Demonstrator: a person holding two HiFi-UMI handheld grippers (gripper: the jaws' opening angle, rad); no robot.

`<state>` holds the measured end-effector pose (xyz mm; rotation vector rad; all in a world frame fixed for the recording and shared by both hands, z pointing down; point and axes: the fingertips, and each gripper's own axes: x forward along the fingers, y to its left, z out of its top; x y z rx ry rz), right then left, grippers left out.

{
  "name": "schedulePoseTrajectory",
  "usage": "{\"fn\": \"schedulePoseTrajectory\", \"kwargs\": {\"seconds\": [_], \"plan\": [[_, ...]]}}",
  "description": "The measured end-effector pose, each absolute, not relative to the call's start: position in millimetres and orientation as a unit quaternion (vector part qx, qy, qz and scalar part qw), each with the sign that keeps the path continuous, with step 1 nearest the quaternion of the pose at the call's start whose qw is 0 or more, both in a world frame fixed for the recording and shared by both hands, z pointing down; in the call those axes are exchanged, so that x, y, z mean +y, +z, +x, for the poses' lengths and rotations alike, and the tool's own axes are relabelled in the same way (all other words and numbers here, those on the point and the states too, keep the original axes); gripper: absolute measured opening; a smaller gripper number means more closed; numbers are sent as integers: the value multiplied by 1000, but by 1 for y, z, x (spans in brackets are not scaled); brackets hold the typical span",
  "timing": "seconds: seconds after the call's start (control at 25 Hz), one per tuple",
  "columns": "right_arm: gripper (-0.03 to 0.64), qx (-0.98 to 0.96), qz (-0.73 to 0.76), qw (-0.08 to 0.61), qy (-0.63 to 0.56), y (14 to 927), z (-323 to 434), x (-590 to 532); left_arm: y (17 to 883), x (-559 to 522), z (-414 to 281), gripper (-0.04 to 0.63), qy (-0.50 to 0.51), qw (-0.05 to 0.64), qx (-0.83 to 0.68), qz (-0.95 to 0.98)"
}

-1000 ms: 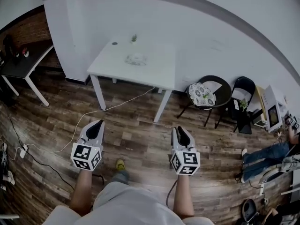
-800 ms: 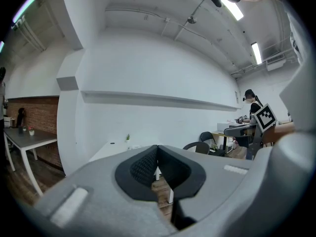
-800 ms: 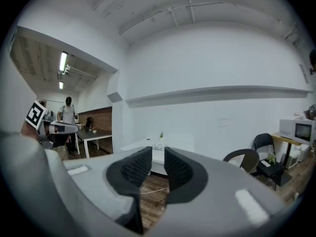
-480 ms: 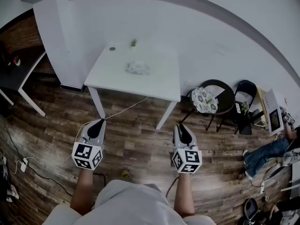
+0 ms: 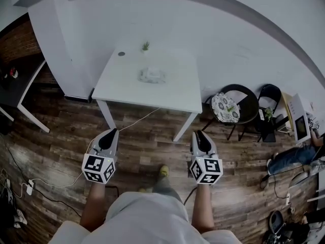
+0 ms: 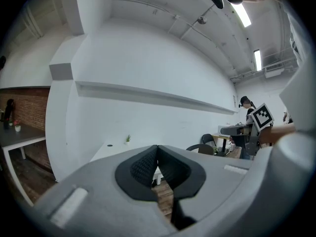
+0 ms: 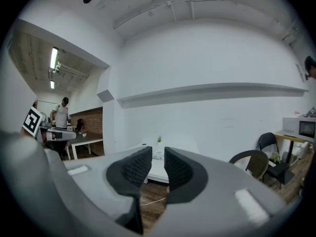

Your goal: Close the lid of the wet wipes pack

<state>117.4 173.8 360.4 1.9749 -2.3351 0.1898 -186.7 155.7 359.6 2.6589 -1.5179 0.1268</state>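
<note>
The wet wipes pack (image 5: 151, 75) lies on the white table (image 5: 172, 93), near its middle; whether its lid stands up is too small to tell. Both grippers hang over the wooden floor, short of the table's front edge and apart from the pack. My left gripper (image 5: 108, 138) points at the table's left front leg, and in the left gripper view its pads (image 6: 148, 164) meet at the tips with nothing between them. My right gripper (image 5: 199, 139) points at the right front leg. A narrow gap shows between its fingers (image 7: 136, 169), with nothing in it.
A small potted plant (image 5: 145, 46) and a dark round spot (image 5: 121, 54) sit at the table's far edge. A round chair (image 5: 234, 103), a black chair (image 5: 268, 98) and a microwave (image 5: 299, 123) stand right. A dark table (image 5: 20, 85) stands left. Cables (image 5: 61, 184) cross the floor.
The person has walked toward the white table, which now sits nearer and larger in the head view. Both grippers came forward together; their jaws look the same.
</note>
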Motion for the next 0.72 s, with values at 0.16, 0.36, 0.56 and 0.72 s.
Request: {"fn": "schedulePoseTrajectory", "kwargs": {"seconds": [0.16,0.36,0.56,0.72], "plan": [[81,-761,645,34,65,364,116,149,362,128,-187,-2,40,41,-493,868],[82,-762,643,30,65,366,121,103,366,84,-176,-2,43,38,-486,872],[83,-764,641,29,66,371,137,47,372,28,-160,-2,47,41,-487,871],[83,-768,635,30,74,375,150,-13,370,-30,-146,-2,49,41,-494,867]]}}
